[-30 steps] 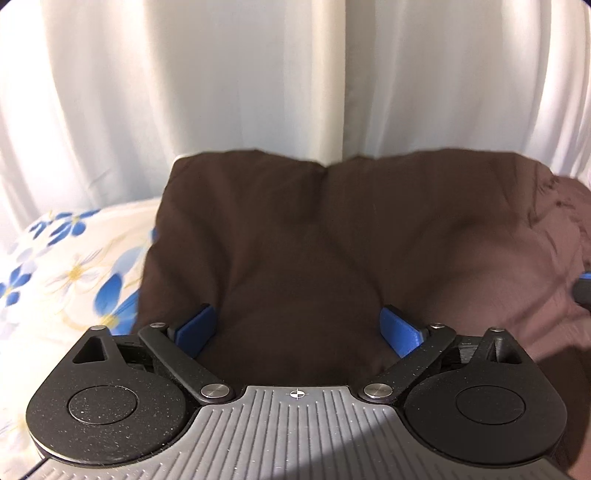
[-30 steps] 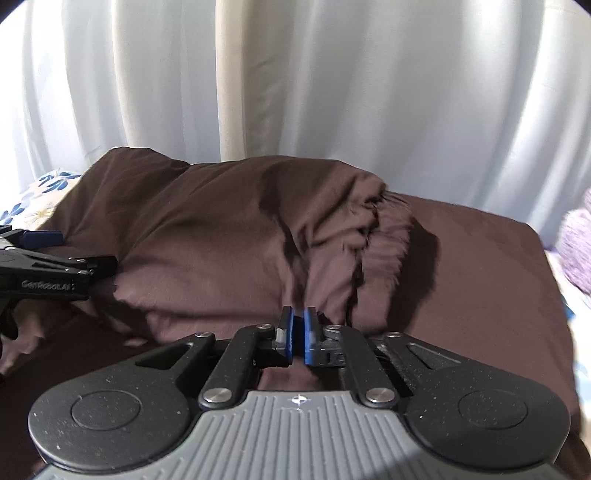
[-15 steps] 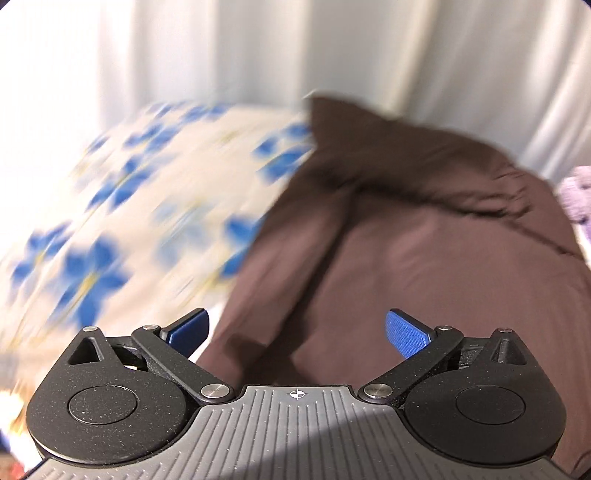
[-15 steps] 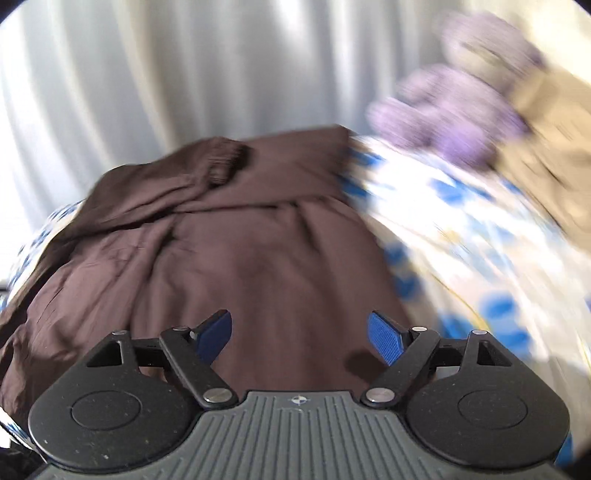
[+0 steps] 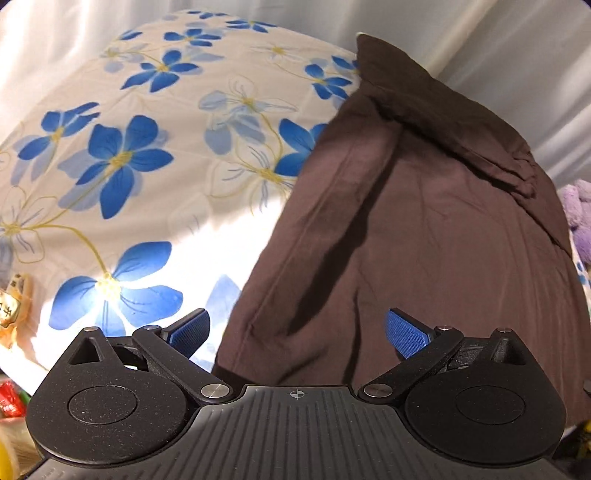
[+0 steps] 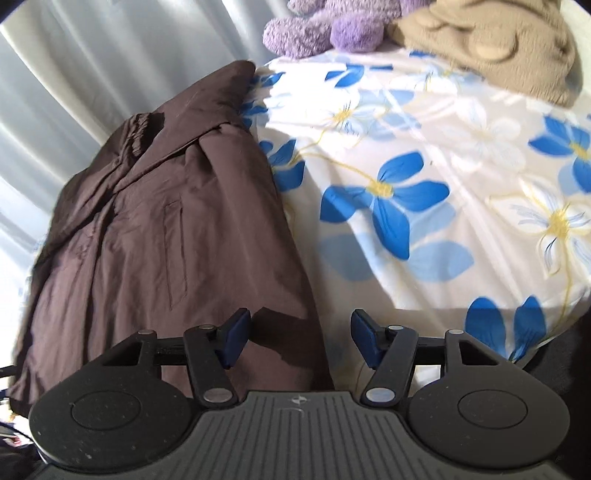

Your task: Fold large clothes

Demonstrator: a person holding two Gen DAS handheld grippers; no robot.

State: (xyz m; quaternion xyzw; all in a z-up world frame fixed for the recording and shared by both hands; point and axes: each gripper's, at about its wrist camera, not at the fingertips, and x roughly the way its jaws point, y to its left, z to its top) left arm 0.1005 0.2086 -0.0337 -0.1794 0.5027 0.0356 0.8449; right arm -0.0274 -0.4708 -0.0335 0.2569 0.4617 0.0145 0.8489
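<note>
At the near edge of the bed, the left gripper has its blue pads spread wide with nothing between them, over the corner of the brown coat. The right gripper is about half open and has just been closing a little; no cloth is pinched between its pads, which straddle the coat's other near edge where it meets the sheet.

Risk, as I judge it: each gripper sits right on the line between coat and sheet, so a pinch could gather the floral sheet along with the hem, or catch only the top layer of the coat (it looks already doubled over) and peel the fold open when lifted. The fabric looks thin and slippery, so a shallow bite may slip out.

Farther back, the coat runs away from the grippers as a long folded strip, its elastic cuff bunched near the far end against the curtain. Beyond it at the right, a purple plush and a tan blanket occupy the far corner, limiting space to lay a fold that way.
</note>
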